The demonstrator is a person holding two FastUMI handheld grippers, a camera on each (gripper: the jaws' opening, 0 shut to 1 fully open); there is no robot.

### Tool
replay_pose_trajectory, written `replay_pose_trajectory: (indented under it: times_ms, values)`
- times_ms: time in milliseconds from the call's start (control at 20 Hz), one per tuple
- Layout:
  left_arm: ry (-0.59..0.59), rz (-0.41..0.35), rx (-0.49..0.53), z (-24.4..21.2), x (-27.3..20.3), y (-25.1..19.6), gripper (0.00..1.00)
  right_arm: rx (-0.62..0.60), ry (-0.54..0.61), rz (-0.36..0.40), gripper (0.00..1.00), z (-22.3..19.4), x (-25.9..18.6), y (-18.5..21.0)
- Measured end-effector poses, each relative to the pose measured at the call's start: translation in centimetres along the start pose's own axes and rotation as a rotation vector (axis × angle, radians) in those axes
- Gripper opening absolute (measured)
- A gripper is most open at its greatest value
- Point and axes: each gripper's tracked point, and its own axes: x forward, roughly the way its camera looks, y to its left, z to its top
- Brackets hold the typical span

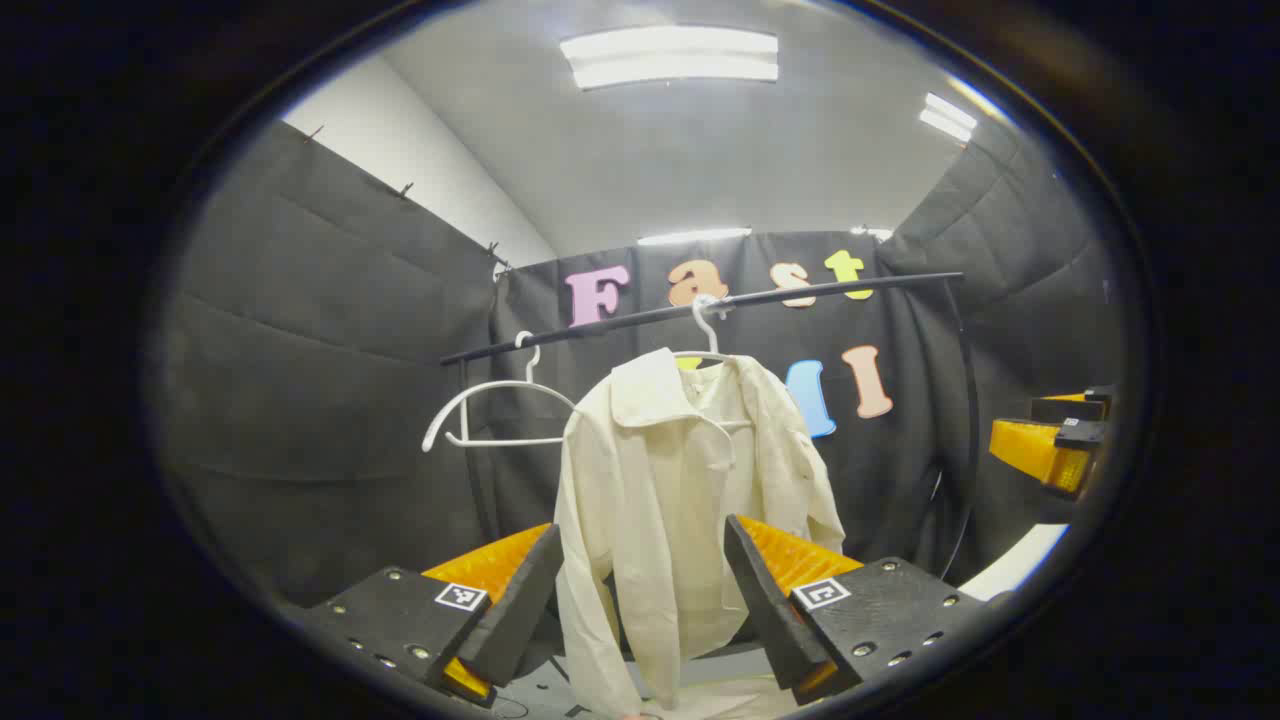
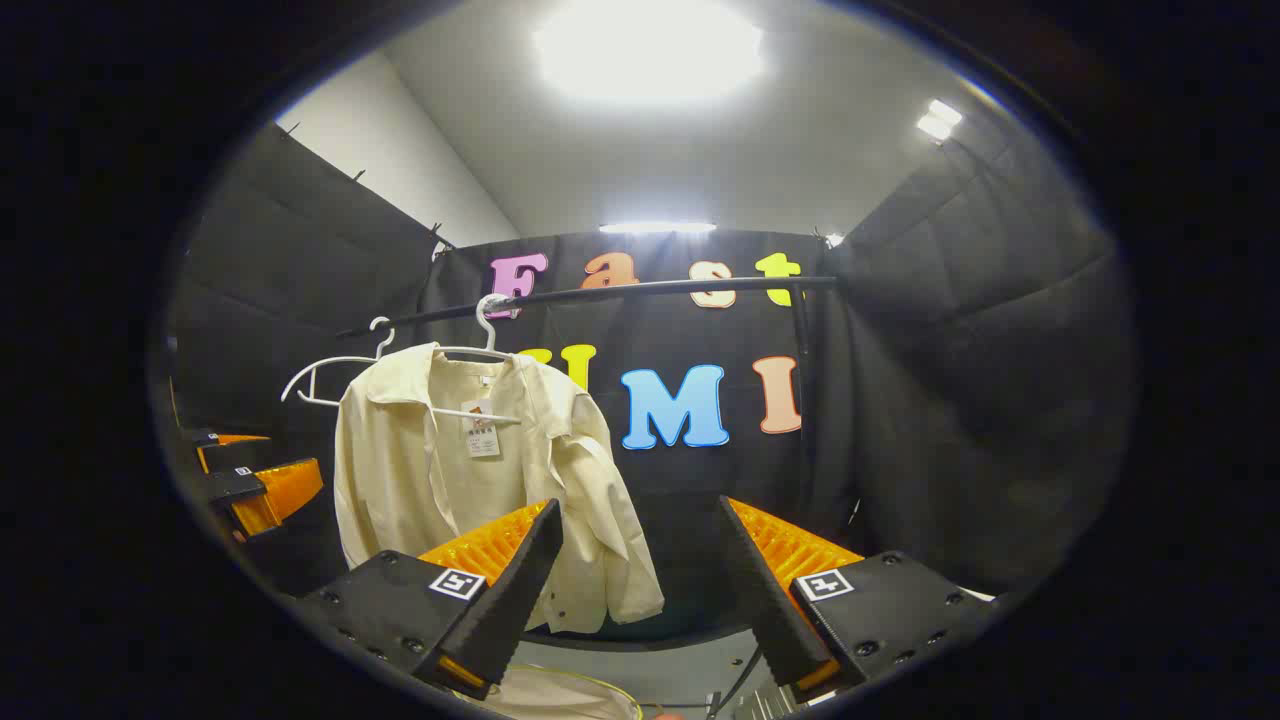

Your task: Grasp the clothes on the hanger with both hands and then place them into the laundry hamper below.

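A cream shirt (image 1: 665, 500) hangs on a white hanger (image 1: 706, 340) from a black rail (image 1: 700, 310). My left gripper (image 1: 640, 560) is open, its fingers framing the shirt's body from a short distance away. In the right gripper view the same shirt (image 2: 470, 480) hangs at left, with a tag at its collar. My right gripper (image 2: 640, 555) is open, aimed right of the shirt at the wall, with nothing between its fingers. The pale rim of the hamper (image 2: 560, 695) peeks at the bottom edge. The right gripper (image 1: 1055, 440) appears at the far right of the left gripper view.
An empty white hanger (image 1: 490, 410) hangs left of the shirt on the same rail. The rail's upright post (image 2: 805, 390) stands at right. The left gripper (image 2: 250, 480) shows at the left edge of the right gripper view. Black cloth walls enclose the booth.
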Motion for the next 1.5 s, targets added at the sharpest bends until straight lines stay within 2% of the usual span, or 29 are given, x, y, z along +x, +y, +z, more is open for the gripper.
replay_pose_trajectory:
  times_ms: [300, 950, 1500]
  values:
    - [-0.002, 0.006, 0.001, 0.6, 0.7, -0.2, 0.95, 0.029, 0.010, 0.003, 0.97, 0.1, 0.6, -0.3]
    - [-0.014, 0.043, -0.015, 0.8, 0.8, 1.0, 0.95, 0.004, -0.002, -0.020, 0.97, 0.6, 0.9, -1.9]
    - [-0.016, 0.057, -0.014, 0.6, 0.8, 1.7, 0.95, -0.011, 0.006, -0.011, 0.97, 0.2, 1.3, -1.7]
